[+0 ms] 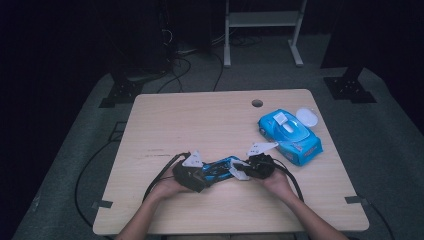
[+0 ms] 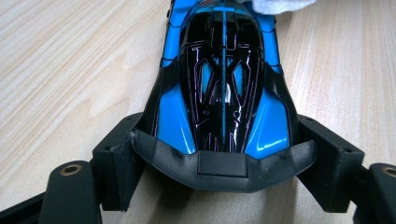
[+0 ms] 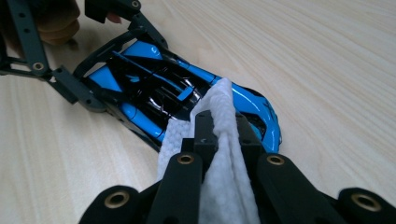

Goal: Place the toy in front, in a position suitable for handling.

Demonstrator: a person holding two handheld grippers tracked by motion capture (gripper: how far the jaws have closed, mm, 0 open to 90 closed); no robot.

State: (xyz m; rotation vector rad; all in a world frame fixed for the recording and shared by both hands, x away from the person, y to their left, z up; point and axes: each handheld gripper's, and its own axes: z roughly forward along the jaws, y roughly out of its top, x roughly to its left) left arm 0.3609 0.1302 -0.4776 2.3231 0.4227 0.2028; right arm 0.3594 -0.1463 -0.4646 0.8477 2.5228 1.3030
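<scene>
A blue and black toy car lies on the wooden table near its front edge. My left gripper clamps the car's tail; in the left gripper view both jaws press the sides of the car behind its black rear wing. My right gripper is shut on a white wipe, whose tip rests on the car's front half. The left gripper also shows at the top left of the right gripper view. A corner of the wipe shows beyond the car's nose.
A blue pack of wipes with a white flap lies at the table's right, a small white lid behind it. A round cable hole sits near the far edge. Cables trail from both grippers off the front corners.
</scene>
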